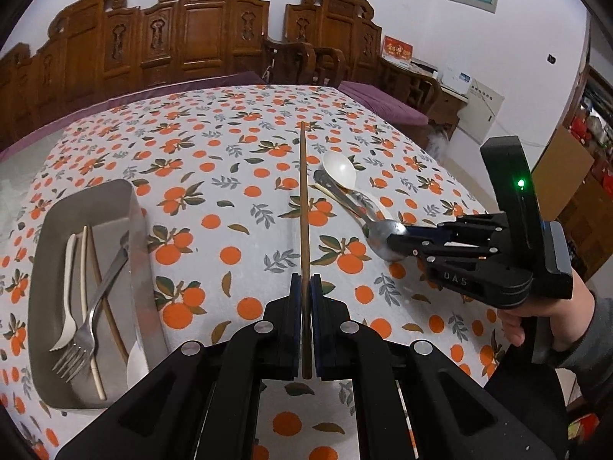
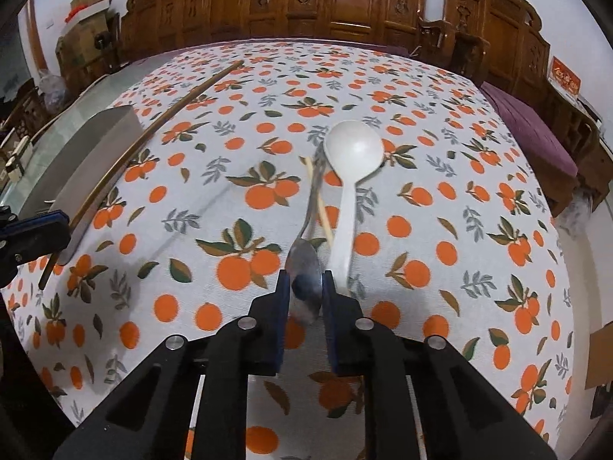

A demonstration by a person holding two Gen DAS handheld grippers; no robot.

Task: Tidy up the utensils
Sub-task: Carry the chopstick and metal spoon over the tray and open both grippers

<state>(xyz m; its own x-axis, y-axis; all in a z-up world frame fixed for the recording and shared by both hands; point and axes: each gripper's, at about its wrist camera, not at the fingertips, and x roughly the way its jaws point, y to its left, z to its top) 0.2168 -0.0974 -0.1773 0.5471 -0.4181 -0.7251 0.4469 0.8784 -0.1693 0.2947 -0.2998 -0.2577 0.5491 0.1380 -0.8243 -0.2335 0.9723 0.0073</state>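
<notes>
A table (image 1: 214, 161) draped in an orange-print cloth fills both views, backed by carved wooden chairs (image 1: 214, 27). At its left edge sits a steel tray (image 1: 132, 207) holding a metal fork (image 1: 90, 326), a white plastic fork (image 1: 67, 299) and two chopsticks (image 1: 87, 287).

The left gripper (image 1: 305, 287) reaches forward over the cloth, its blue pads clenched on a dark wooden chopstick (image 1: 303, 199) that runs straight ahead, away from the camera. The right gripper (image 2: 305, 287), gripped by a bare hand (image 1: 536, 322) in a grey sleeve, comes in low from the right, pads closing around the bowl of a metal spoon (image 2: 304, 280) that lies on the cloth. Just beside it lies a white plastic spoon (image 2: 352, 153), with a pale chopstick (image 2: 322, 207) crossing under both handles.

The right gripper's body reads "DAS" below a lit green lamp (image 1: 520, 183).
</notes>
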